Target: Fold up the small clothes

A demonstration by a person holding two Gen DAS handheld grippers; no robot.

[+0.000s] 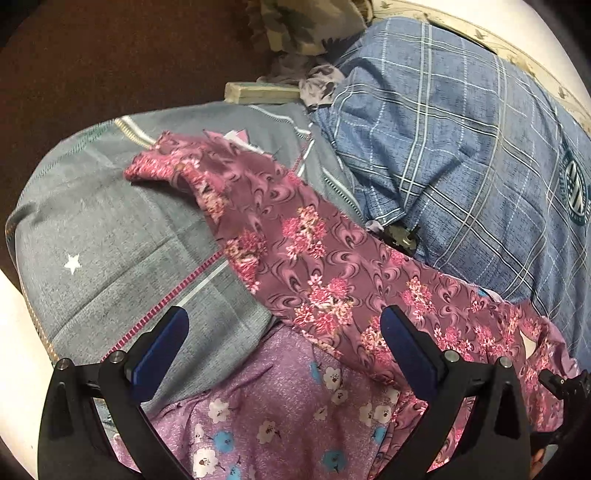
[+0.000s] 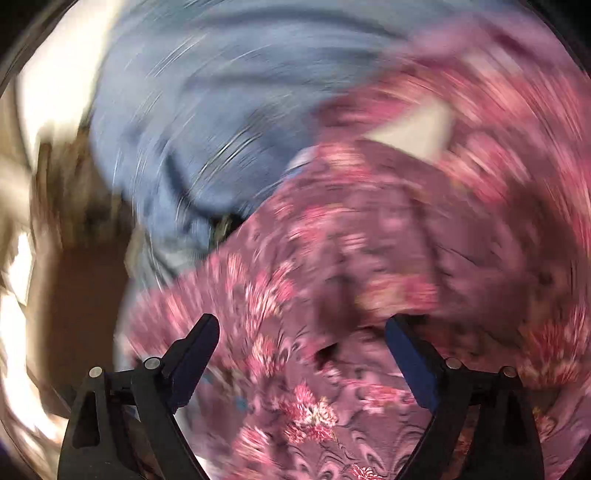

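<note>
A maroon garment with pink flower print lies stretched diagonally across the bed, from upper left to lower right. My left gripper is open and empty, hovering above its lower edge, over a lilac fabric with white and blue flowers. My right gripper is open and empty above the same maroon garment; that view is heavily motion-blurred. Part of the right gripper shows at the right edge of the left wrist view.
A grey bedcover with a white star covers the left of the bed. A blue plaid quilt lies bunched at the right, also in the right wrist view. A floral cloth and wooden frame sit behind.
</note>
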